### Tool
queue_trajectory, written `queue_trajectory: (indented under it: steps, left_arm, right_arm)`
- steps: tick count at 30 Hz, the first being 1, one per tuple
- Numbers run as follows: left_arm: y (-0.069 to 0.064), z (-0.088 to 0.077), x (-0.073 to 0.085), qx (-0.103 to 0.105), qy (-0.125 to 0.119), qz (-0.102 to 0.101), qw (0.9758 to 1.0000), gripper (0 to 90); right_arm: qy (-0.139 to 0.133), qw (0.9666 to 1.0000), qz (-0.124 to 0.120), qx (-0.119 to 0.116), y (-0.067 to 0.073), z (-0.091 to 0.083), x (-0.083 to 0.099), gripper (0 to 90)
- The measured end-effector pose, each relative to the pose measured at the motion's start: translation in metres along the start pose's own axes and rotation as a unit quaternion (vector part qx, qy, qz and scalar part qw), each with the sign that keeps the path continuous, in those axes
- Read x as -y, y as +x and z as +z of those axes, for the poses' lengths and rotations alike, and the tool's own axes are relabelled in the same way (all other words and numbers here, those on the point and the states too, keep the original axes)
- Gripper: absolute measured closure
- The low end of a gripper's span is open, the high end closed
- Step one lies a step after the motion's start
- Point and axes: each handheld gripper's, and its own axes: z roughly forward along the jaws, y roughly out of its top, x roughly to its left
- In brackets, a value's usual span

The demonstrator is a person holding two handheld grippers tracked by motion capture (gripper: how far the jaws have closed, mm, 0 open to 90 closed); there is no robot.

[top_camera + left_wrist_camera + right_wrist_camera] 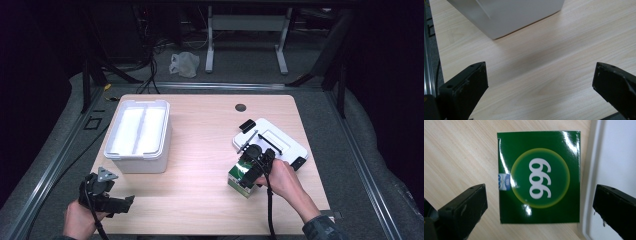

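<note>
Right gripper view, right tool (540, 202) wide above green box (539, 176) printed 999, high view, left tool (120, 204) wide near white bin (137, 155)

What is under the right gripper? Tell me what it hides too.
A green box marked 999 on the wooden table, below the open right gripper, beside a white lid. The box's contents stay hidden.

Count on the table (200, 150): one green box (240, 176) marked 999 near the right front edge, one white lid (280, 142) just beside it, one white tub (137, 135) toward the left edge, and two hand-held grippers, left (122, 204) and right (252, 167).
</note>
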Motion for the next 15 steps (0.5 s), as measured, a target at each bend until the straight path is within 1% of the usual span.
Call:
queue_trajectory:
  steps: [1,2,5,6,7,8,10,12,15]
  left_arm:
    - [0.0,0.0,0.0,0.001,0.0,0.0,1.0,0.2]
    - [0.0,0.0,0.0,0.002,0.0,0.001,1.0,0.2]
    - [0.0,0.001,0.0,0.003,0.001,0.003,1.0,0.2]
    - [0.0,0.001,0.0,0.003,0.001,0.004,1.0,0.2]
    - [0.0,0.001,-0.001,0.003,0.001,0.003,1.0,0.2]
    - [0.0,0.001,-0.001,0.003,0.001,0.004,1.0,0.2]
    - [-0.001,0.001,-0.001,0.003,0.001,0.005,1.0,0.2]
    - [-0.001,0.001,-0.001,0.003,0.001,0.005,1.0,0.2]
    - [-0.001,0.002,-0.001,0.004,0.001,0.005,1.0,0.2]
  right_arm:
    - [0.01,0.9999,-0.002,-0.002,-0.001,0.006,-0.005,0.0]
    - [0.01,0.9999,-0.002,-0.002,-0.001,0.006,-0.005,0.0]
    - [0.024,0.9997,0.0,-0.01,-0.001,0.014,-0.012,0.0]
    - [0.024,0.9996,-0.002,-0.012,0.0,0.017,-0.014,0.0]
    - [0.037,0.9992,-0.008,-0.011,0.001,0.024,-0.018,0.0]
    - [0.037,0.9992,-0.008,-0.011,0.001,0.024,-0.018,0.0]
    - [0.046,0.9988,-0.01,-0.014,0.002,0.029,-0.021,0.0]
    - [0.053,0.9985,-0.01,-0.012,0.001,0.036,-0.026,0.0]
    - [0.061,0.998,-0.012,-0.013,0.002,0.04,-0.028,0.0]
